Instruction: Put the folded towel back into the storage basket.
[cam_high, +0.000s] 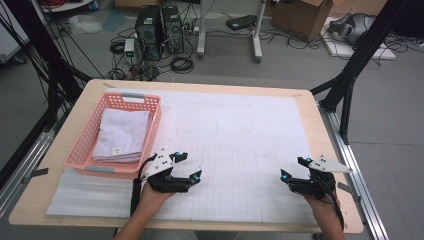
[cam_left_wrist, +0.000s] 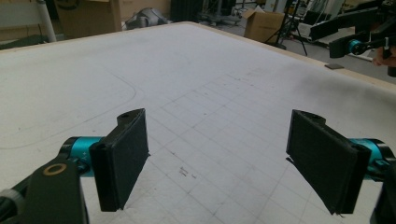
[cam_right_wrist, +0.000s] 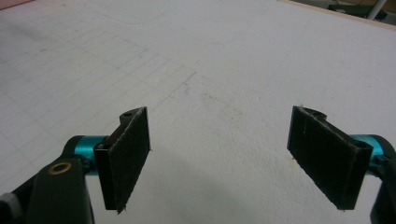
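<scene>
While both claws hover low over the white gridded mat (cam_high: 235, 145) that covers the wooden bench (cam_high: 90, 92), neither one holds anything. Taking the pink plastic basket (cam_high: 85, 145) as the landmark, the left claw (cam_high: 187, 167) sits just beside the basket's near right corner, held by the person's left hand (cam_high: 152, 192), which comes up from the near edge of the bench. Its jaws stand wide apart, with bare mat between them, as the left gripper view confirms: the two black pads (cam_left_wrist: 123, 158) frame nothing but faint pencilled grid lines. The right claw (cam_high: 294, 169) is well apart from the basket, far over toward the opposite side of the bench, gripped by the person's right hand (cam_high: 320, 205). Its jaws are likewise spread wide and empty, and the right gripper view shows its dark pads (cam_right_wrist: 128, 156) open over plain white mat. The two claws point roughly toward each other across the mat's near half.

Inside the basket lies a folded pale lilac towel (cam_high: 122, 135), flat and neat, with a small white label near its closest edge. The towel fills most of the basket floor, and neither claw touches it. The basket rests on the mat's far left part, its long side running away from the person.
</scene>
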